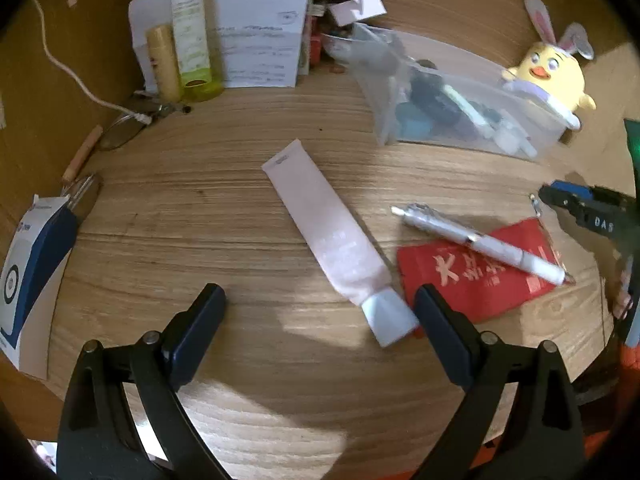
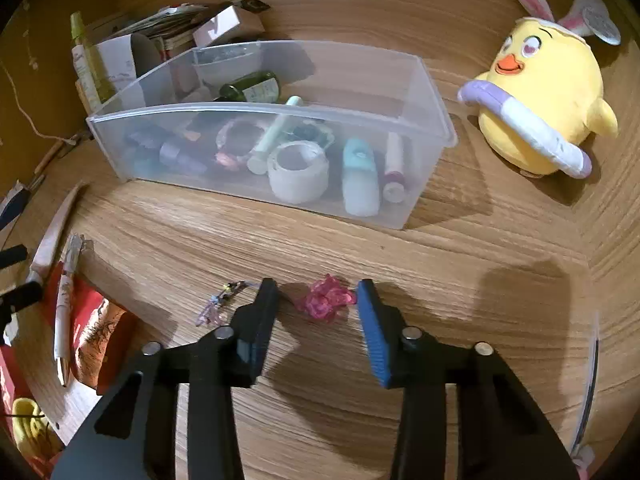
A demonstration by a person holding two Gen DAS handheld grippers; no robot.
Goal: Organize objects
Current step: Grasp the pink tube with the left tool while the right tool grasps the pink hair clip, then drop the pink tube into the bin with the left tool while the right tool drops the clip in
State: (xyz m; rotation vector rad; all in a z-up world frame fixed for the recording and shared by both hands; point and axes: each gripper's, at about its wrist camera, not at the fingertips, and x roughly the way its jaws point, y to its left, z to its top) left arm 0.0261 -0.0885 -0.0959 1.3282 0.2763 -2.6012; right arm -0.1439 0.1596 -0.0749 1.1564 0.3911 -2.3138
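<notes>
Right gripper (image 2: 316, 300) pointed steeply down at the wooden desk (image 2: 400, 272), jaws partly apart with a small crumpled pink item (image 2: 326, 302) lying between the tips. The blue right pad looked just at its edge and the left pad stood a little clear, so nothing was clamped yet. It probably straddled the piece this way to pinch it flat off the wood. A tiny beaded charm (image 2: 220, 306) lay just left of the left finger, untouched.

Left gripper (image 1: 320, 304) was spread wide and empty above the desk. The white cap of a pale pink tube (image 1: 332, 240) lay just inside its right finger; the tube body ran away up-left. This looked like a line-up on the cap end, not a grasp.

Right of the tube, a white pen (image 1: 480, 240) rested slantwise across a red packet (image 1: 476, 280). Both were loose and still to be sorted.

Farther back stood the clear plastic bin (image 2: 432, 92), evidently the collecting place. It already held a tape roll (image 2: 298, 172), small bottles and tubes, lying jumbled. My judgement: the pink item, tube and pen were bound there.

Beside the bin on the right sat a yellow chick plush (image 2: 548, 92), upright, well apart from both grippers. Against the far-left wall were a tall green bottle (image 1: 192, 40), papers and a white cable.
</notes>
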